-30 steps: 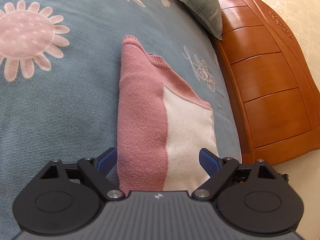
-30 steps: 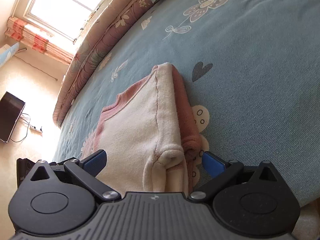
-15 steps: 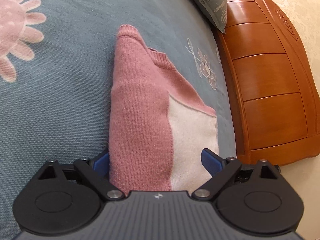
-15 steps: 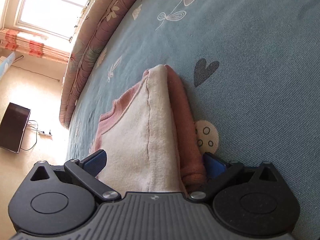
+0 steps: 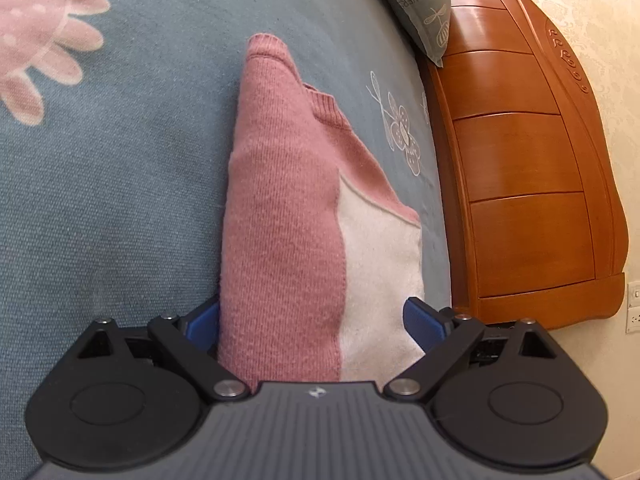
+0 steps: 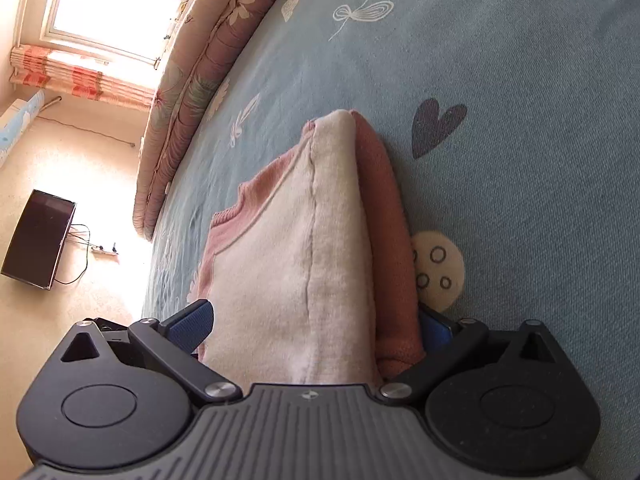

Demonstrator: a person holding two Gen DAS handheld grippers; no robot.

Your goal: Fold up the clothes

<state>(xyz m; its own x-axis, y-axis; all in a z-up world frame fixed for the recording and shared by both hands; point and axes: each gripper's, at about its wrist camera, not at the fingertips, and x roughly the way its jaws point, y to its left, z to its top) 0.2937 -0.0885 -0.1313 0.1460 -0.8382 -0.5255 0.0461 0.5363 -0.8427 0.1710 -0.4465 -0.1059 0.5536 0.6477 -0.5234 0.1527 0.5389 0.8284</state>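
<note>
Black plastic housings nearest each lens, blue-padded fingers beyond. Left gripper (image 5: 315,318) with jaws apart, folded pink-and-cream sweater (image 5: 288,216) lying between them, left pad (image 5: 202,322) tucked against the pink knit edge, right pad (image 5: 424,320) just beside the cream panel, contact there not clear. Right gripper (image 6: 314,324) likewise with jaws apart around the other end of the sweater (image 6: 304,248); left pad (image 6: 192,322) near the cream layer, right pad (image 6: 434,330) partly hidden behind the pink fold.

Sweater flat on the blue bedspread (image 5: 100,184), folded into a narrow stack, pink knit on one side and cream panel on the other, ribbed neckline toward the far end in the left wrist view.

Printed on the bedspread farther out: pink sunflower (image 5: 36,40), outlined white flower (image 5: 402,136), dark heart (image 6: 436,124), cream spotted circle (image 6: 438,270) partly under the sweater's edge.

Beyond that, grey pillow (image 5: 420,4) against an orange wooden headboard (image 5: 528,184). On the other side, floral quilted bed edge (image 6: 192,80), dark flat screen (image 6: 38,238) on the pale floor with cables, bright window (image 6: 116,4) above striped orange fabric (image 6: 80,80).
</note>
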